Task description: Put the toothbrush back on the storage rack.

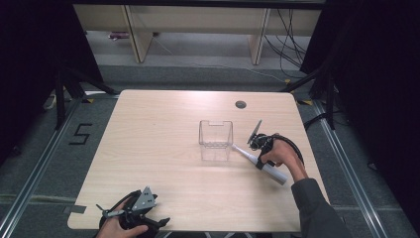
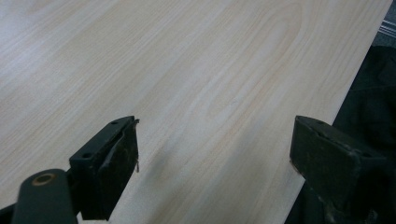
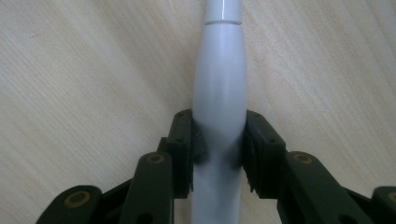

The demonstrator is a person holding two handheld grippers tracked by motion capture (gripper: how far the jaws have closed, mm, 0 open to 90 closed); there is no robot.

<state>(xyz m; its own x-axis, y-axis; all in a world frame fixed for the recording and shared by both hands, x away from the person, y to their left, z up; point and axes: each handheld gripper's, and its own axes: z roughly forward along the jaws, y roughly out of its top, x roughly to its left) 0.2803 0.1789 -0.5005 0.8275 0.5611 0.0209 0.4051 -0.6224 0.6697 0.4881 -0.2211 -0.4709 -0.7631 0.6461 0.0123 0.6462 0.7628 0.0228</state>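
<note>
- Pale wood table (image 1: 163, 148) carries the work, with dark floor around it.
- Right gripper (image 3: 219, 140) is clamped on a white electric toothbrush (image 3: 219, 93), both pads pressing its thick handle, likely for a steady lift.
- Just ahead of that gripper, the brush's thin neck points at a clear plastic holder (image 1: 216, 140), probably its destination.
- Left gripper (image 2: 215, 154), well apart at the near table edge, rests with jaws wide and holding nothing, seemingly kept clear.

The clear container (image 1: 216, 140) stood mid-table as the sole obstacle, bare table (image 1: 158, 148) lying open all around it.
</note>
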